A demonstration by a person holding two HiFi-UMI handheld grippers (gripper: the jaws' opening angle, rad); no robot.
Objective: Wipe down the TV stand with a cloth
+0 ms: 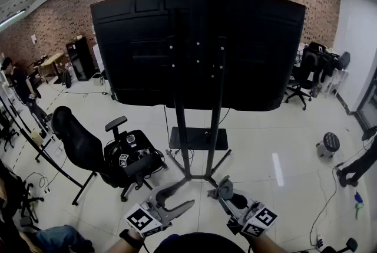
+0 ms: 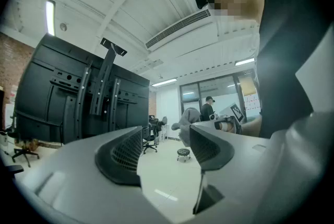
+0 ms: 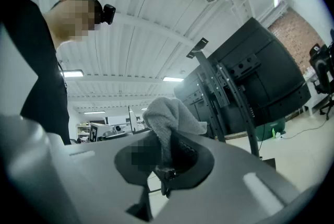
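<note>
Both tools are held low in front of the person, pointing towards the TV stand. That's a black floor stand with two uprights, a small shelf low down and splayed legs on the pale floor. The big black TV mounted on it shows its back panel to the camera.

The right hand-held gripper has its jaws clamped on a grey cloth, which bunches up and sticks out above the pads. In the head view the cloth sits near the stand's front legs, but it's up in the air and not touching the stand. The right gripper view shows the stand well off to the right of the cloth.

The left hand-held gripper has its jaws apart with nothing between them, just floor and a small stool far behind. In the head view the left one is just beside the right one, down near the bottom edge.

Around the room: a black office chair left of the stand with a marker cube on its seat, a brick wall behind the TV, and more chairs along the right side.
</note>
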